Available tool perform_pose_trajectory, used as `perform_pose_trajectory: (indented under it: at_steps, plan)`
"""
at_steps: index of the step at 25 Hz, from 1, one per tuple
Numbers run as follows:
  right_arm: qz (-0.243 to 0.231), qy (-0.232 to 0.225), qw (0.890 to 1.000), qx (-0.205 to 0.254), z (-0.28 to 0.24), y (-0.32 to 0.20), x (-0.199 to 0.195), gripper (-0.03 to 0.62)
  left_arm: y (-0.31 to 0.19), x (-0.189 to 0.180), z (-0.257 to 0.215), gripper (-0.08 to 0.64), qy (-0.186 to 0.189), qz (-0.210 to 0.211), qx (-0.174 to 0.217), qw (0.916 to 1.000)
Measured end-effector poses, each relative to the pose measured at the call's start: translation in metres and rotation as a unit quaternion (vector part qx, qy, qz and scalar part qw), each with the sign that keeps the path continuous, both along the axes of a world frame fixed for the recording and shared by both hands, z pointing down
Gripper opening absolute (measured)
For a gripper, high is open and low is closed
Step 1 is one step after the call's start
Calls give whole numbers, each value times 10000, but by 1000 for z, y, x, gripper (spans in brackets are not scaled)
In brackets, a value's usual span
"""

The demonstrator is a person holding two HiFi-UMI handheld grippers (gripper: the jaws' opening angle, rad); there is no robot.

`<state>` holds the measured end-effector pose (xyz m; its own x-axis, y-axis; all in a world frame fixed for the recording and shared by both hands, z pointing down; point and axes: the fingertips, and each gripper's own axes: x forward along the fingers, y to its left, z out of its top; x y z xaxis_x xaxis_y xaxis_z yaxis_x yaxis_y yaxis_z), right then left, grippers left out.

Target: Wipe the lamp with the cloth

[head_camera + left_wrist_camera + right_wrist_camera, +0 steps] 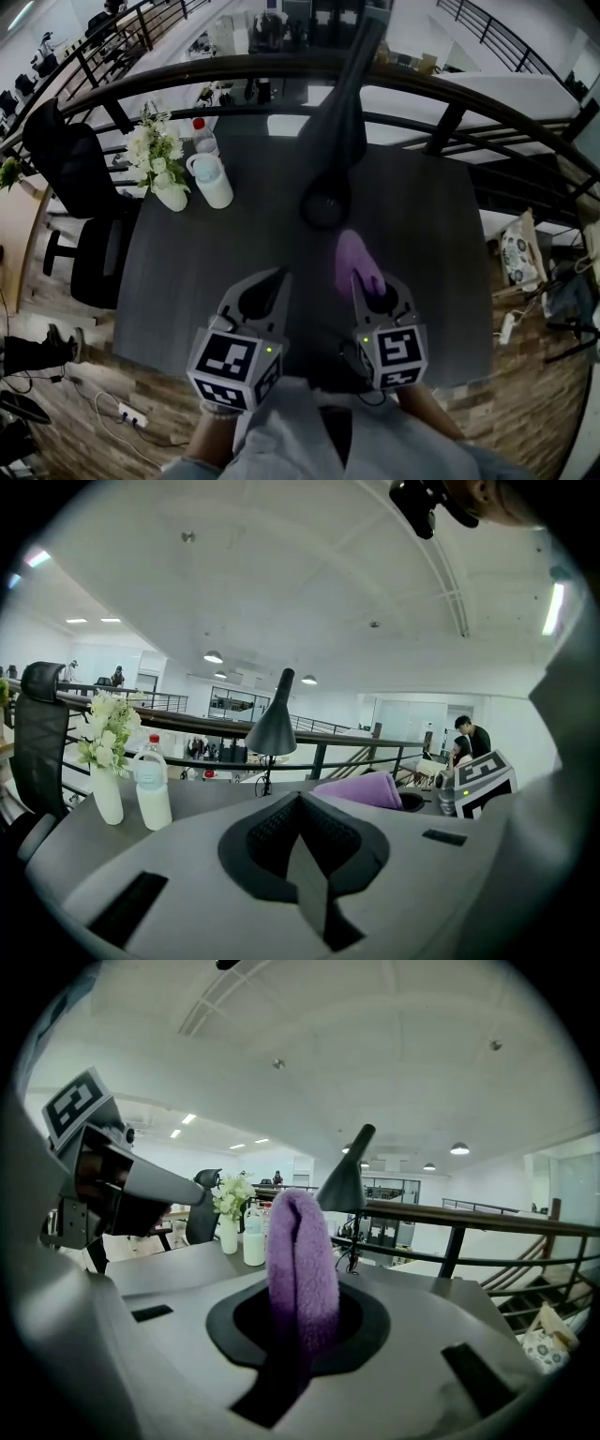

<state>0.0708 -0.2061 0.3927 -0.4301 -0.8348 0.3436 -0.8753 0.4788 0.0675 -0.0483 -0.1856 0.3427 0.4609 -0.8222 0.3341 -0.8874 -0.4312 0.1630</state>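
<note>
While the right gripper [302,1330] is clenching the purple cloth [302,1260] upright between its jaws, the left gripper [300,808] is hovering beside it, jaws pressed together on nothing. Both are hanging over the near edge of the dark table [234,253]. The black lamp [328,178] is standing mid-table, beyond the cloth and apart from it. A vase of white flowers [159,169] and a white bottle [214,181] are sitting at the far left.

Left claw [277,278] jaws together, empty; right claw [366,281] clamped on cloth [355,256].
</note>
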Motion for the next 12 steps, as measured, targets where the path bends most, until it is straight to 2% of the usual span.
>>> perform_pose_trajectory:
  at_steps: [5,12]
  plan:
    - [-126,-166,9998,-29,-2,2,-5,51,1,1,-2,12,0,10,21,10000]
    - [-215,-152,9996,30,-4,1,-10,51,1,2,-3,12,-49,53,81,9999]
